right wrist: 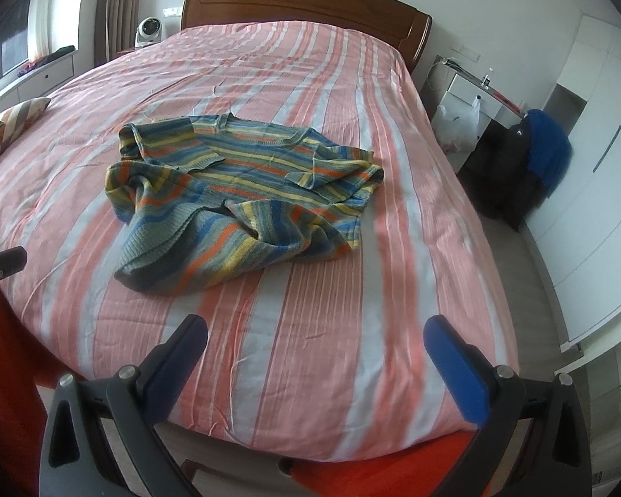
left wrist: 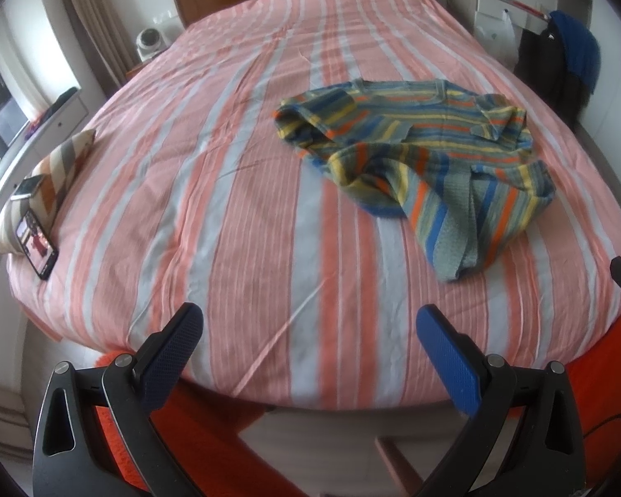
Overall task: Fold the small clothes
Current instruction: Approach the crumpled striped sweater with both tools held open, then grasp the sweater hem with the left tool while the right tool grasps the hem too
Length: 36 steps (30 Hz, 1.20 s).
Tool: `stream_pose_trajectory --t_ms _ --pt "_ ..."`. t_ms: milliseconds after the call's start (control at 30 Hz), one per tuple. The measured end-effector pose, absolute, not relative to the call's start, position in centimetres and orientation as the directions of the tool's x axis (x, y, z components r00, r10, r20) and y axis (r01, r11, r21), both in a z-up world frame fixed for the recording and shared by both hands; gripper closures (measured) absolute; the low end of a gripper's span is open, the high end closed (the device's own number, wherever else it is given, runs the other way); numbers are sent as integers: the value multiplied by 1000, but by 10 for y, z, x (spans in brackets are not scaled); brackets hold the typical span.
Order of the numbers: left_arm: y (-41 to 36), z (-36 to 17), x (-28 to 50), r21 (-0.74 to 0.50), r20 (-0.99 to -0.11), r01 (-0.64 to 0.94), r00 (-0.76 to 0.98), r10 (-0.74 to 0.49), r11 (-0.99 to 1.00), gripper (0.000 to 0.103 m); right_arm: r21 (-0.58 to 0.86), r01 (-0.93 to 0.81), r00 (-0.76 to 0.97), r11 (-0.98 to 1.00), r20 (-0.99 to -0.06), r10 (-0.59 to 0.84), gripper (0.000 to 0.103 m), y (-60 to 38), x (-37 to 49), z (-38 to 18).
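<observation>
A small striped knit sweater (left wrist: 418,153) in blue, yellow, orange and grey lies crumpled on the pink-and-white striped bed cover (left wrist: 236,215), neckline toward the headboard. It also shows as the sweater (right wrist: 236,190) left of centre in the right wrist view, on the bed cover (right wrist: 352,310). My left gripper (left wrist: 310,323) hangs open over the bed's foot edge, well short and left of the sweater. My right gripper (right wrist: 316,331) is open too, above the foot of the bed, nearer than the sweater's hem. Nothing sits between either pair of fingers.
A striped cushion (left wrist: 49,174) with a phone (left wrist: 37,244) and a watch leaning on it lies at the bed's left edge. The wooden headboard (right wrist: 302,4) stands at the far end. A chair with dark and blue clothes (right wrist: 525,165) stands right of the bed. Orange fabric (left wrist: 211,435) lies below the foot.
</observation>
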State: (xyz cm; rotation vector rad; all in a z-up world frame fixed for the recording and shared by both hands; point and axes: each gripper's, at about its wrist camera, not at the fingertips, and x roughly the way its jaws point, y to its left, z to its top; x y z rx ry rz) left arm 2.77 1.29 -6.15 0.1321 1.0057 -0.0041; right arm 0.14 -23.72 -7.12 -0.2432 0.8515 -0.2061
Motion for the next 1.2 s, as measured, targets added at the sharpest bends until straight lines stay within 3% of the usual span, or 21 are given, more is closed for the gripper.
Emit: stream_pose_trajectory --t_ms 267,500,667,700,733,767,800,833,867,900,1067,1200 --pt "14 -70 33 97 -852 69 522 46 993 0 -289 71 631 955 -728 -268 0 -236 4 -76" --pt "20 -89 81 -128 -864 143 469 -181 981 1 -166 12 684 986 -718 -129 0 -262 26 -77" --pt "-40 -100 121 -217 -842 348 405 -355 912 3 -143 -124 684 982 -730 -20 0 -264 82 -85" --pt "-48 -103 122 -209 -843 368 402 -357 906 12 -144 -161 690 976 -724 7 0 -261 90 -87" --pt "-61 -108 124 -186 -848 399 397 -352 898 38 -154 -208 689 966 -724 33 0 -256 103 -90" --pt "-76 -117 127 -155 -862 431 380 -334 889 56 -175 -262 665 949 -746 46 1 -250 122 -99" --pt "-85 -129 131 -141 -883 441 348 -314 886 95 -177 -299 633 938 -772 55 2 -246 134 -108" --pt "-85 -134 133 -139 -891 434 338 -304 890 96 -153 -346 586 926 -806 86 25 -244 147 -120" --pt "-79 -136 132 -172 -885 407 337 -322 897 97 -127 -371 551 920 -828 108 79 -243 152 -127" --pt "-70 -133 128 -211 -871 389 341 -352 897 98 -84 -391 491 917 -861 131 99 -243 157 -136" --pt "-1 -95 63 -323 -824 375 340 -453 869 100 -32 -409 514 912 -834 201 97 -265 95 -108" --pt "32 -112 16 -282 -891 346 251 -378 895 96 5 -343 504 939 -843 188 96 -308 23 -99"
